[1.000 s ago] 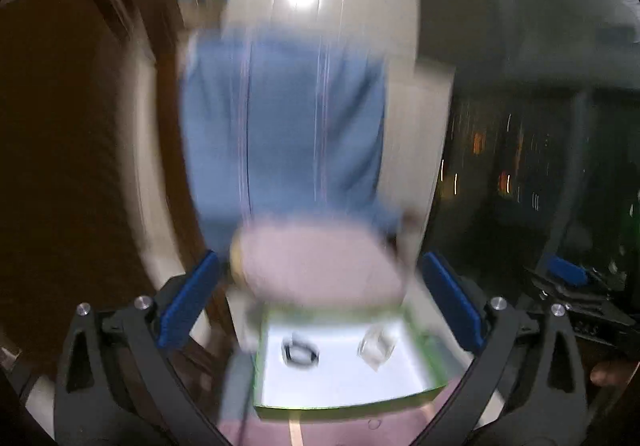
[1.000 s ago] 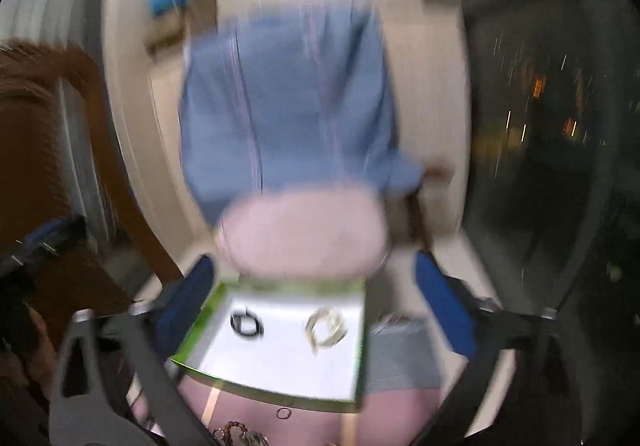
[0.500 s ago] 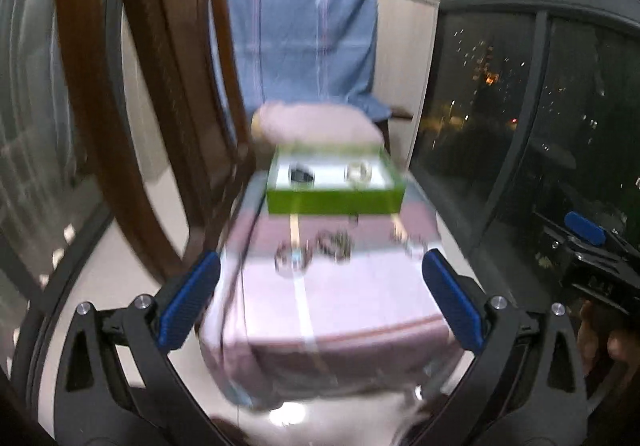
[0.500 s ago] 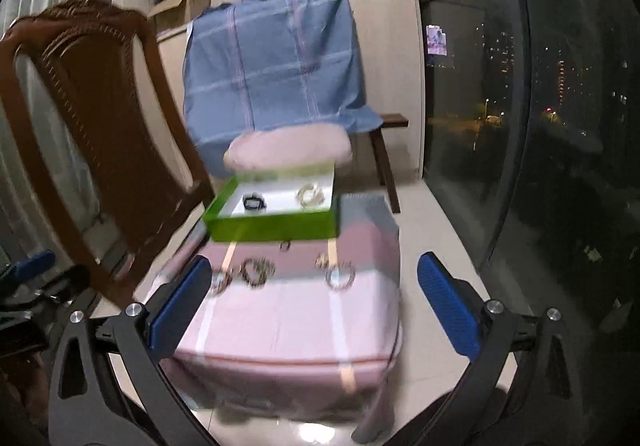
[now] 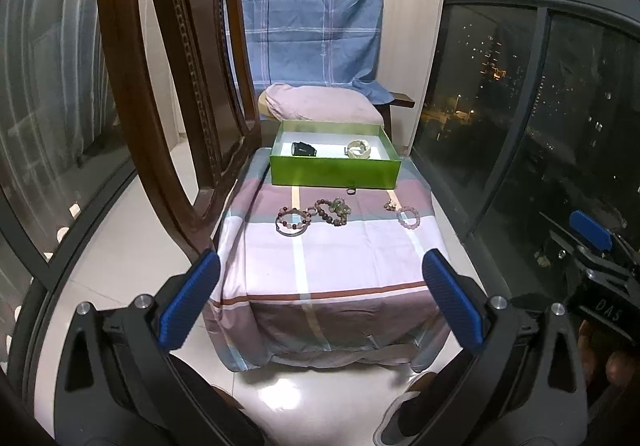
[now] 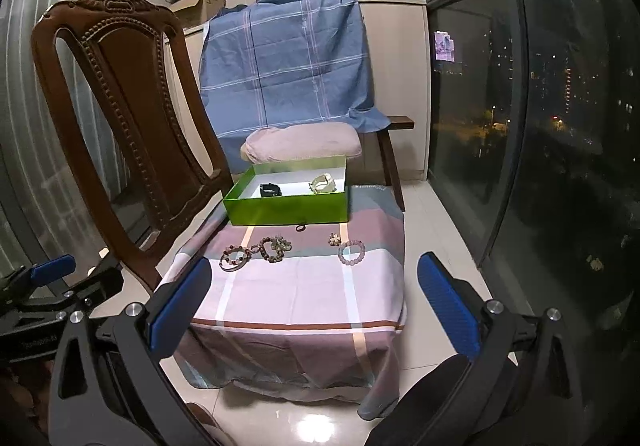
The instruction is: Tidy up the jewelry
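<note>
With both the left gripper [image 5: 320,298] and right gripper [image 6: 312,304] spread wide and empty, you stand at the approach step: advance to the bracelets [image 5: 316,212] lying in front of the green box [image 5: 334,170].

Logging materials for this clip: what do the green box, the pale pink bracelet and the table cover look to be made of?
Green box: likely cardboard, smooth and slightly glossy, with thin straight walls and a white inside. Pale pink bracelet: round translucent beads, possibly stone or glass; too small to say which. Table cover: woven fabric, matte, striped, hanging in soft folds over the edge.
</note>
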The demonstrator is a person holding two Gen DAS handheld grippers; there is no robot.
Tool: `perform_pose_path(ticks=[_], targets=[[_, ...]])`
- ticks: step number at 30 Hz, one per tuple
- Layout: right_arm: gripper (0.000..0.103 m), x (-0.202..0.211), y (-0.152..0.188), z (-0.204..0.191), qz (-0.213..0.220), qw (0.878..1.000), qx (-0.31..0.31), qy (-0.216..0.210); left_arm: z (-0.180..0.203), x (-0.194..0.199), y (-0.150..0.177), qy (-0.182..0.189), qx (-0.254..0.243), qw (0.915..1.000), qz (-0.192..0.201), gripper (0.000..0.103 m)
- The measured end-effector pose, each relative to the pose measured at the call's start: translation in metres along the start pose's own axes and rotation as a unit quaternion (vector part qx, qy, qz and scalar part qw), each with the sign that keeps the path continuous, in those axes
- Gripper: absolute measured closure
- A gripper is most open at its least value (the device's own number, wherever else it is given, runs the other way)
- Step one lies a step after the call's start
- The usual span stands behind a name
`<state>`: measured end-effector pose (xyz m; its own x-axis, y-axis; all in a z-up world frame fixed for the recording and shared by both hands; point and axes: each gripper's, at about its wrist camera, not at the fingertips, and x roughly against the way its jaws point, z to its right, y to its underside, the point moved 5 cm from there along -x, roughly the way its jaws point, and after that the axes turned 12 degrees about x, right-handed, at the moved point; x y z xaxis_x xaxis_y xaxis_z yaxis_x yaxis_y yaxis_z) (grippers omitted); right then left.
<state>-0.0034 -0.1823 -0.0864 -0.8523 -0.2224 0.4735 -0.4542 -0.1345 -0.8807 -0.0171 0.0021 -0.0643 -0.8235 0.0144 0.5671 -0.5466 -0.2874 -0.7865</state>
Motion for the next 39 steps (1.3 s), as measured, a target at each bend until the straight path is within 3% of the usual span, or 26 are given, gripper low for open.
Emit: perform_pose_path(ticks=[39], targets=[[0.003, 0.0006, 0.0009, -0.0032, 0.001, 1.0, -0.003, -0.005, 0.0056, 0.0046, 0.0006, 0.002, -0.009, 0.9999, -0.006, 0.003]])
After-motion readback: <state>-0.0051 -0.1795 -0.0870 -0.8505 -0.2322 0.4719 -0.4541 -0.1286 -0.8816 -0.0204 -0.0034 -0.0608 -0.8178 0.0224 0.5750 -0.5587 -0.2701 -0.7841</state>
